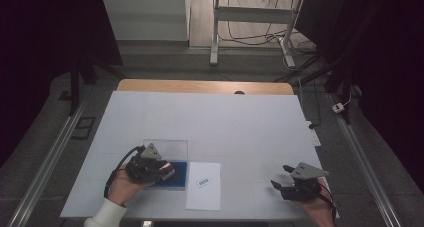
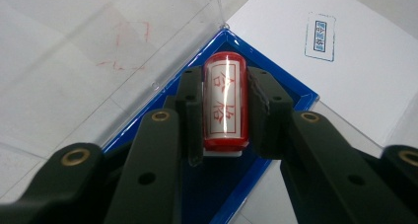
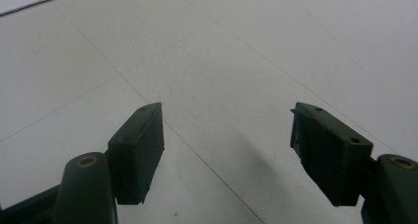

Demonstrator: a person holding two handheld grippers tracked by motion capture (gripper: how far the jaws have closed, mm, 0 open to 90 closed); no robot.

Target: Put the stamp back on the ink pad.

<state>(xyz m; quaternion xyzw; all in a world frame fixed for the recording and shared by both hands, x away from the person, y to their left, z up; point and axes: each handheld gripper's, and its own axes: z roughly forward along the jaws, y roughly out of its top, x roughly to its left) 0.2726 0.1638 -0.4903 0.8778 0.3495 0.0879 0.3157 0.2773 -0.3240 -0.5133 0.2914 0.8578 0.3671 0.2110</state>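
Gripper clamps red stamp, white-labelled, red-lettered.

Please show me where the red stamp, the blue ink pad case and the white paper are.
red stamp [image 2: 225, 103], left gripper view, its labelled top face.
blue ink pad case [image 2: 291, 93], left gripper view, its blue rim.
white paper [image 1: 203, 197], high view, its bare lower part.

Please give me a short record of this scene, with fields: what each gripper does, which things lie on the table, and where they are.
left gripper: shut on the red stamp, over the blue ink pad
right gripper: open, nothing between its fingers, over the bare table
ink pad lid: clear, open
white paper: right of the ink pad, bears one blue stamp print
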